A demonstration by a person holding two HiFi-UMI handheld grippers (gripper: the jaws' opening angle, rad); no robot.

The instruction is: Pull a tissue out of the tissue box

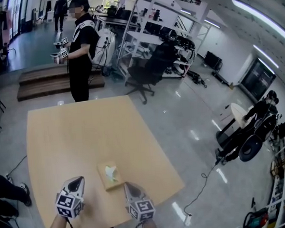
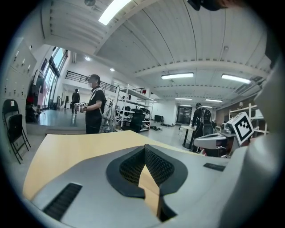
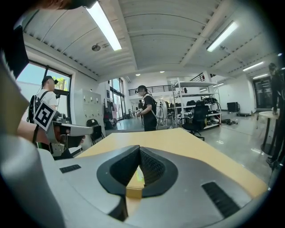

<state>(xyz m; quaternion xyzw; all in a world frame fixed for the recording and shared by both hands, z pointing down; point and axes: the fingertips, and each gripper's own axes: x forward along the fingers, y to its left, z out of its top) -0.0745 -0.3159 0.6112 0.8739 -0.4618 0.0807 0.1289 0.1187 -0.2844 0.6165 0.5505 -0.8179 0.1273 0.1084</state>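
Note:
A tan tissue box point(image 1: 108, 182) lies on the wooden table point(image 1: 80, 135) near its front edge, with a pale tissue point(image 1: 111, 172) poking up from its top slot. My left gripper point(image 1: 77, 182) hovers left of the box with its jaws together and nothing between them; it looks shut in the left gripper view point(image 2: 144, 148) too. Just right of the box and nearer me is my right gripper point(image 1: 130, 187), also shut and empty. In the right gripper view point(image 3: 139, 148) a sliver of the box point(image 3: 134, 190) shows below the closed tips.
A person point(image 1: 82, 52) holding grippers stands at the table's far end. An office chair point(image 1: 143, 74) and metal shelving point(image 1: 146, 33) stand beyond. A cable point(image 1: 202, 188) runs over the floor on the right. Someone's legs point(image 1: 4, 196) are at the left edge.

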